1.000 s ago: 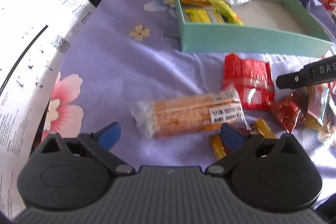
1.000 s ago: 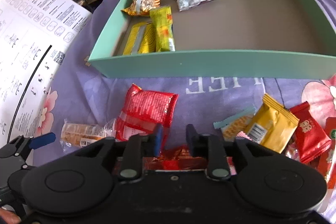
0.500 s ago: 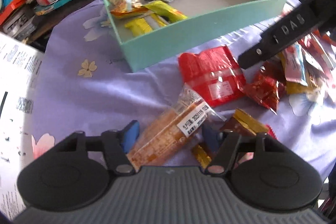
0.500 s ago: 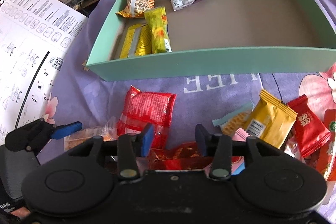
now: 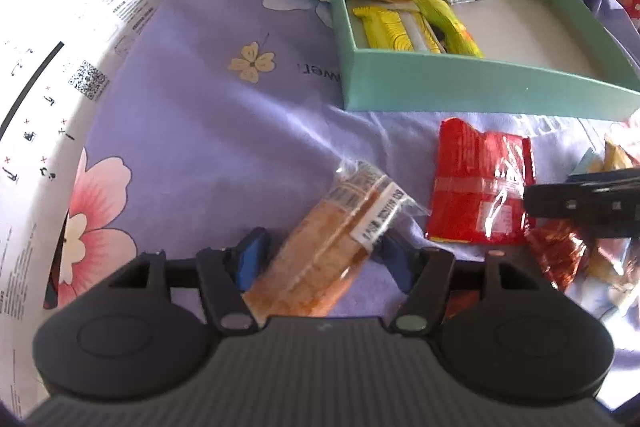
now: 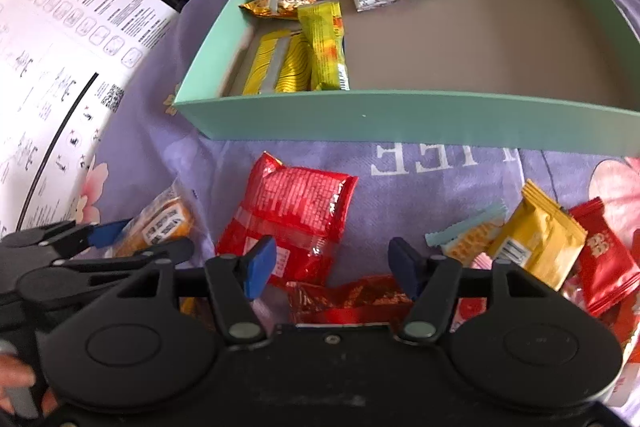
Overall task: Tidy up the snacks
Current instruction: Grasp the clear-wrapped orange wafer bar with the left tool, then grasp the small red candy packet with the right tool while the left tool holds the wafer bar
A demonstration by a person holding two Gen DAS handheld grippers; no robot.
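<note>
Orange cracker pack (image 5: 332, 259) lies gripped in half-closed left tool (image 5: 326, 259); right tool (image 6: 334, 269), just opening, straddles red wrapper (image 6: 348, 301) untouched.

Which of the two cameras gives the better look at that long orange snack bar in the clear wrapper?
The left wrist view: the snack bar fills the middle there, label readable, lying between the left gripper and its blue fingers. The right wrist view catches only one end of it at the left edge, behind that gripper.
</note>
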